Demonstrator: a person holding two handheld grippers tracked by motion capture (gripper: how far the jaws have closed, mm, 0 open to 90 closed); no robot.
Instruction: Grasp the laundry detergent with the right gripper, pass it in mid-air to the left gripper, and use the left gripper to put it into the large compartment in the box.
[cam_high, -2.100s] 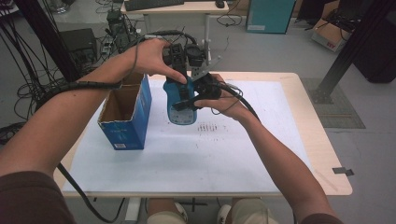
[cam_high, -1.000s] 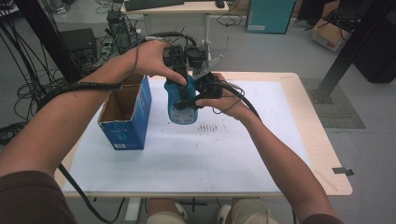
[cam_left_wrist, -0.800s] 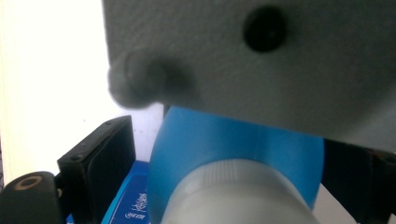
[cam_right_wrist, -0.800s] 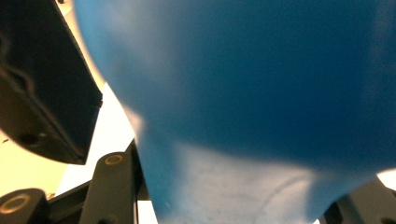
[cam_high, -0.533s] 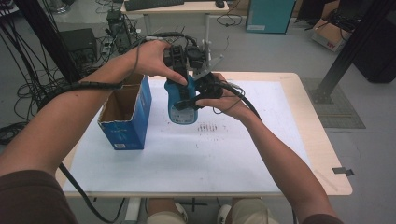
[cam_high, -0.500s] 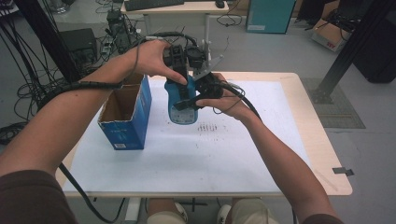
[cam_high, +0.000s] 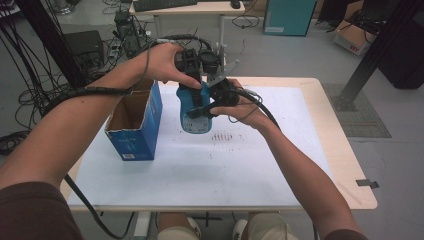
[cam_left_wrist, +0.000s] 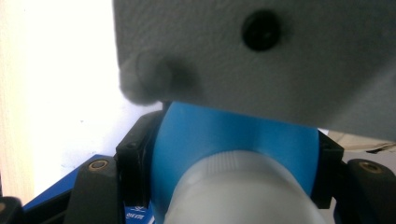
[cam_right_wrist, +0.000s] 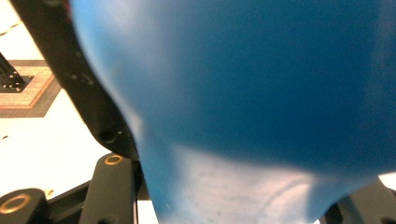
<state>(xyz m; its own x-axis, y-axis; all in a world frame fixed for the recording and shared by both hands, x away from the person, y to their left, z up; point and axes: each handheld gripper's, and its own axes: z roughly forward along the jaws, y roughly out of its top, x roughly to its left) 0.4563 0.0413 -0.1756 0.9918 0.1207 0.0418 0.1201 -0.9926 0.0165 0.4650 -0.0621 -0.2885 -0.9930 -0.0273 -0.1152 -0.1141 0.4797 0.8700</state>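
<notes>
Above the table (cam_high: 310, 165), both raised hands' tools clamped on blue bottle (cam_high: 192, 112).

Blue bottle (cam_right_wrist: 261, 93) blurred, cut off by edges; bottle cap (cam_left_wrist: 243, 191) blurred, cropped below.

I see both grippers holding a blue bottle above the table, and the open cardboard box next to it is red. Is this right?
Not quite: the box is blue, not red, as the high view shows. The rest holds. The left gripper and the right gripper both grip the blue bottle above the table, and the open box stands beside it.
</notes>
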